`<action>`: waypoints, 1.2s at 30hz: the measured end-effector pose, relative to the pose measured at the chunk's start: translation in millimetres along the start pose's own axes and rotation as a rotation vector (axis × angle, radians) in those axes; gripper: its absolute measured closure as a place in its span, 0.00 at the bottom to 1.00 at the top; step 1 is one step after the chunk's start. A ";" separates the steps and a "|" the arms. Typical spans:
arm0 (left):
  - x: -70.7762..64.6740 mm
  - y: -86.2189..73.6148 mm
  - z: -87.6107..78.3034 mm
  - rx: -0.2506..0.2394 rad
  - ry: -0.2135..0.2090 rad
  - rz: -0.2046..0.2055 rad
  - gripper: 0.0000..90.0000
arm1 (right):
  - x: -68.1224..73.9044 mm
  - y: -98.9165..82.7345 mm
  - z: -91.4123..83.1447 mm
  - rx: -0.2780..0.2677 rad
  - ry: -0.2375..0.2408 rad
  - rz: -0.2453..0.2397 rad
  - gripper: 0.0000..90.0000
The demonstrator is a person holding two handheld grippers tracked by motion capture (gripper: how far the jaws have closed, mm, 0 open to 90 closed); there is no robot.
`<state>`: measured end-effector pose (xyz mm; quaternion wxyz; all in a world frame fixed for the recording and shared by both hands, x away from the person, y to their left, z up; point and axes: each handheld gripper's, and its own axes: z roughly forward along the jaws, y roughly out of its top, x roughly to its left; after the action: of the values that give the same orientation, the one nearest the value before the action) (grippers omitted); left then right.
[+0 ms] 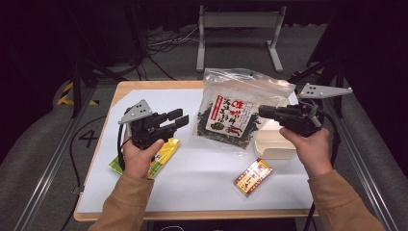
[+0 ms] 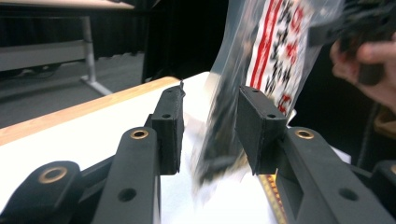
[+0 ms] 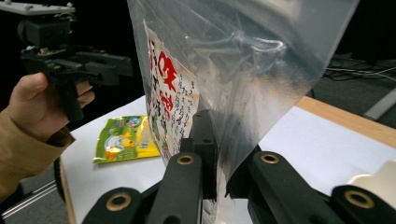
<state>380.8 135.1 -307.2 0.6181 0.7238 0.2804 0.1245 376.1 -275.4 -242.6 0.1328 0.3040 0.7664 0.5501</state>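
Observation:
A clear zip bag of dried seaweed (image 1: 226,113) with a red-and-white label hangs upright above the middle of the table. My right gripper (image 1: 261,112) is shut on its right edge; in the right gripper view the plastic (image 3: 224,56) rises from between my closed jaws (image 3: 215,154). My left gripper (image 1: 179,119) stands open just left of the bag, pointing at it. In the left gripper view the bag's lower corner (image 2: 219,135) sits in the gap between my jaws (image 2: 210,112), and neither pad presses on it.
A yellow-green snack packet (image 1: 161,153) lies under my left hand. A small red-and-yellow box (image 1: 253,176) lies front right. A cream container (image 1: 274,142) sits below my right gripper. The white sheet (image 1: 202,178) covers the wooden table. A metal stand (image 1: 238,21) is behind.

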 end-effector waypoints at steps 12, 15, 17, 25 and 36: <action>10.5 -12.2 5.7 0.059 0.043 0.002 0.66 | -8.8 19.9 -14.3 0.028 -0.119 -0.066 0.95; 11.9 -14.3 7.1 0.055 0.046 -0.007 0.65 | -11.3 23.4 -17.1 0.035 -0.146 -0.072 0.95; 13.3 -16.0 8.7 0.056 0.051 -0.008 0.64 | -14.1 26.2 -19.7 0.042 -0.168 -0.069 0.95; 18.5 -21.5 13.1 0.082 0.072 0.007 0.63 | -29.5 36.0 -29.0 0.041 -0.242 -0.052 0.95; 20.5 -26.3 17.7 0.133 0.100 0.038 0.59 | -44.7 47.2 -33.2 0.047 -0.325 -0.032 0.95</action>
<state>400.2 134.0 -339.6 0.5513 0.7614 0.3047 0.1533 408.2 -318.2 -192.9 0.2566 0.3796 0.7524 0.4733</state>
